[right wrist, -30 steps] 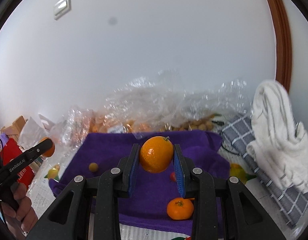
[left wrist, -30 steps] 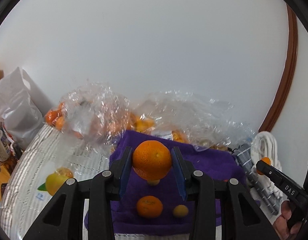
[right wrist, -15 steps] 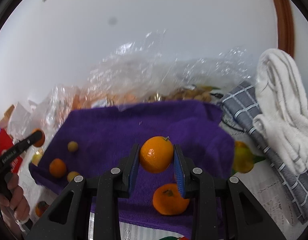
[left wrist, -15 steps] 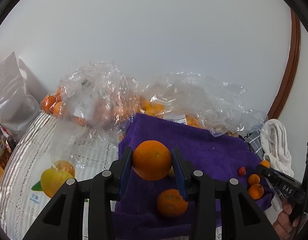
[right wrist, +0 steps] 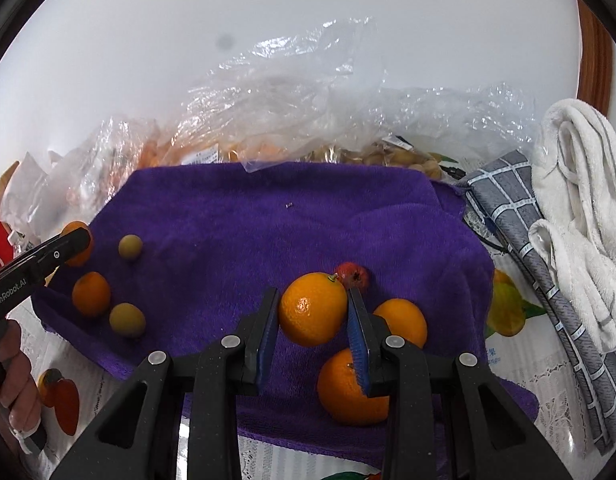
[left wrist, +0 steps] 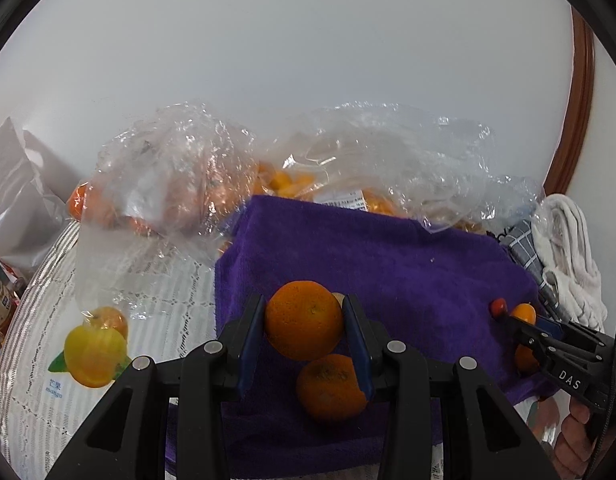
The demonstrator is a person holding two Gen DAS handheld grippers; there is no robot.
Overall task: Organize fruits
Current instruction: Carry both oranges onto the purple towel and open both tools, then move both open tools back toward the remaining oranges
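Observation:
In the left wrist view my left gripper [left wrist: 303, 304] is shut on an orange [left wrist: 303, 322], held just above a purple towel [left wrist: 388, 256]. A second orange [left wrist: 332, 388] lies on the towel beneath it. In the right wrist view my right gripper [right wrist: 313, 294] is shut on a smoother orange [right wrist: 312, 309] low over the same towel [right wrist: 235, 232]. Two oranges [right wrist: 402, 320] [right wrist: 350, 390] and a small red fruit [right wrist: 352, 275] lie close to its right finger. At the towel's left end rest one orange [right wrist: 91, 293] and two small yellow-green fruits [right wrist: 127, 319].
Clear plastic bags [right wrist: 291, 92] holding more fruit crowd the back edge against the white wall. A white towel [right wrist: 580, 200] and a grey checked cloth [right wrist: 512, 200] lie to the right. A fruit-printed lace tablecloth [left wrist: 119, 304] spreads to the left, with a white bag [left wrist: 15, 196] beyond it.
Both grippers have come down toward the purple towel, each still clamped on its orange. The towel and the fruit on it now sit nearer and larger in both views.

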